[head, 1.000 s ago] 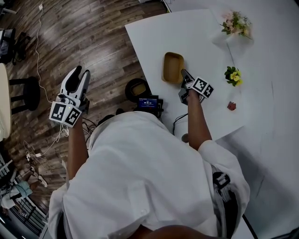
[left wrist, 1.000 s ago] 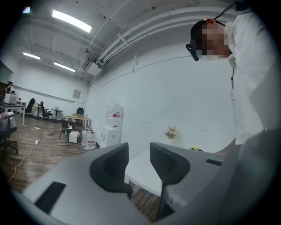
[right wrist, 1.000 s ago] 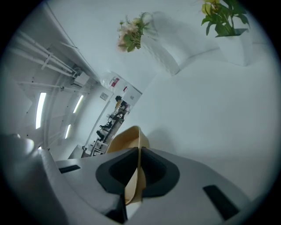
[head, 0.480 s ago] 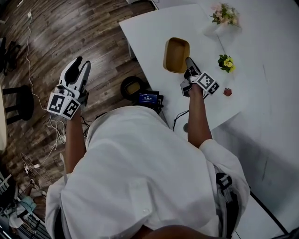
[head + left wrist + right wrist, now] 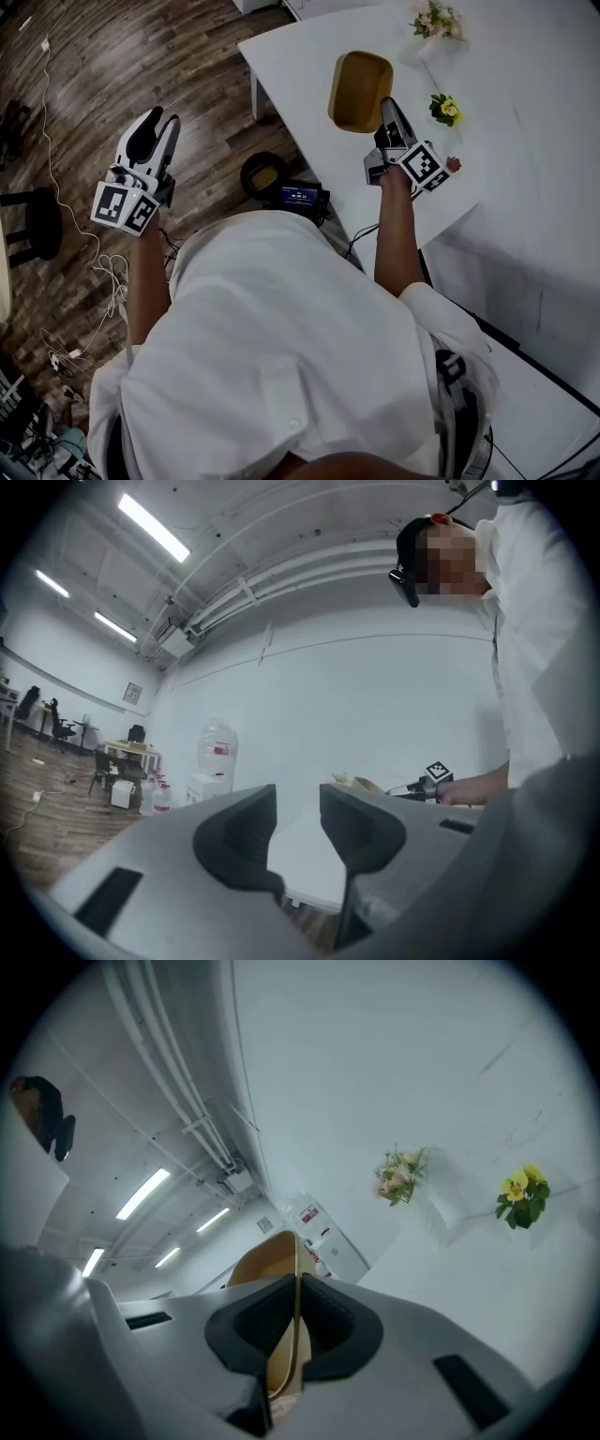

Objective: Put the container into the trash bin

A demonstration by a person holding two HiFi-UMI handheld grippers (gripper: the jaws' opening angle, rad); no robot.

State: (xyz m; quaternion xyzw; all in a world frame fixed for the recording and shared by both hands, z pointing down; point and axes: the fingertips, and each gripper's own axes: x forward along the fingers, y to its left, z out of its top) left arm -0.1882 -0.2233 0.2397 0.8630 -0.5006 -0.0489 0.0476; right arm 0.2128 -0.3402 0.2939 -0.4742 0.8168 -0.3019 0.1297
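Container – a shallow tan tray with rounded corners (image 5: 359, 89) – is in the right gripper (image 5: 385, 103), over the left part of the white table (image 5: 300, 66). The right gripper view shows both pads clamped flat on one thin side wall of the tray (image 5: 267, 1265), jaws nearly together with only the wall between them (image 5: 297, 1326). The body of the tray sticks out beyond the fingertips on the far side, long axis roughly near-to-far in line with the gripper. It looks held clear of the tabletop, though I can't confirm the gap from the head view. The left gripper (image 5: 159, 127) hangs over the dark wood floor (image 5: 206, 75), well left of the table. Its jaws stand apart with nothing between them (image 5: 298, 827), so it's idle. The target is the round black trash bin (image 5: 245, 175). It stands on the floor just off the table's near-left edge, roughly between the two grippers and close in front of the person. So from the tray the bin lies left and near, and lower down. My read is that the right hand carries the tray left past the table edge, pulls it in toward the body, drops it over the opening and releases. The bin mouth looks no wider than the tray is long – probably needs to go in end-first or tilted.
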